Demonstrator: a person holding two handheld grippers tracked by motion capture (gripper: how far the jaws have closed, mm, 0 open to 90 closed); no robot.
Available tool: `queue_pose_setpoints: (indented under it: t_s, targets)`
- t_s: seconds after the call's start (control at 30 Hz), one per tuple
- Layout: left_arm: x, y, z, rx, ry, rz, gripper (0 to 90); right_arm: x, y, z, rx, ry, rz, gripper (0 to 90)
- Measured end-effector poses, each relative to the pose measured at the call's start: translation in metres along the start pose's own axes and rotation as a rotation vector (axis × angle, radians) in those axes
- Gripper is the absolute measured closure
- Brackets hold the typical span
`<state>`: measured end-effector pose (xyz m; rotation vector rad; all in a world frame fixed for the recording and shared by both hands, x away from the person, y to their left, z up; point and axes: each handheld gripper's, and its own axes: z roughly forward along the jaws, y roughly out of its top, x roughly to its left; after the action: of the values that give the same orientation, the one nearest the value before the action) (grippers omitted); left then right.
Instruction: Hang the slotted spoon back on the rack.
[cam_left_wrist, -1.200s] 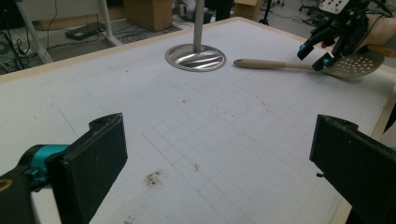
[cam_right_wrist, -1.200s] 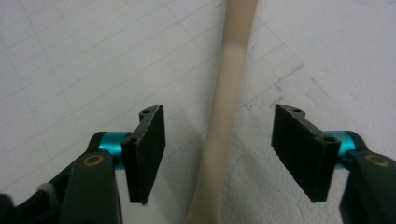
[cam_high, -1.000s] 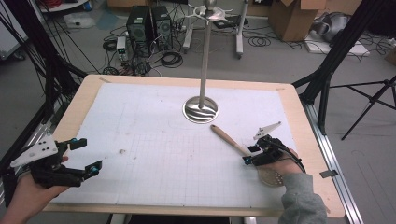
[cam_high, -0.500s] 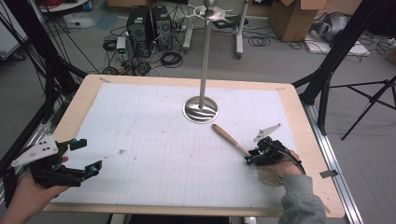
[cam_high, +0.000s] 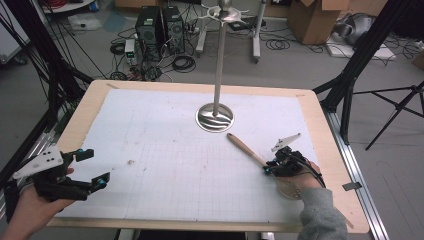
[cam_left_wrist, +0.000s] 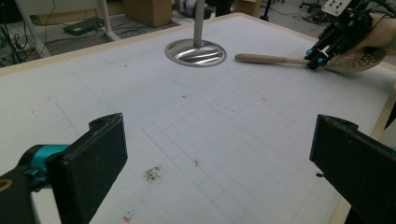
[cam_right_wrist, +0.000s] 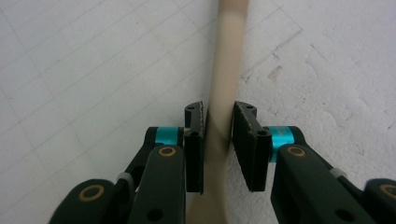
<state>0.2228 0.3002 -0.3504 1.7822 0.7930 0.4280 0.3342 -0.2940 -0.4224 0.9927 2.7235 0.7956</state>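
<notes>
Over on the right side of the worktop (cam_high: 320, 125), the wooden skimmer spoon (cam_high: 250, 151) lies flat on the white grid mat (cam_high: 165, 150), its handle pointing up toward the base of the metal stand (cam_high: 215, 117) and its perforated bowl back under the person's right hand (cam_high: 300, 175). So the right gripper (cam_right_wrist: 218, 122) is straddling the handle crosswise, jaws closed down to either side of it and pretty much pinching it, just ahead of the bowl. Meanwhile the left gripper (cam_high: 87, 167) hangs well apart at the near left corner, jaws wide open with nothing between them, so I'd say the lift is all on the right hand.
</notes>
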Motion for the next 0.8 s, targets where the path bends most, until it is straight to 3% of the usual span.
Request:
queue_pose_setpoints:
  t_s: [0.47,0.6,0.67,0.7,0.8]
  targets:
    - [0.0,0.001,0.0,-0.003,-0.002,0.0,4.4,-0.002,-0.001,-0.002,-0.016,0.015,-0.017,78.3]
    - [0.0,0.001,-0.001,-0.002,-0.002,0.002,4.4,-0.006,-0.003,-0.008,-0.066,0.037,0.005,78.3]
    - [0.0,0.001,-0.001,-0.005,-0.002,0.0,4.5,-0.009,-0.003,-0.014,-0.108,0.043,0.015,78.4]
    - [0.0,0.001,-0.001,-0.008,-0.002,-0.002,4.5,-0.011,-0.003,-0.019,-0.153,0.062,0.022,78.3]
    - [0.0,0.001,-0.001,-0.01,-0.004,0.0,4.4,-0.012,-0.002,-0.025,-0.184,0.067,0.023,78.4]
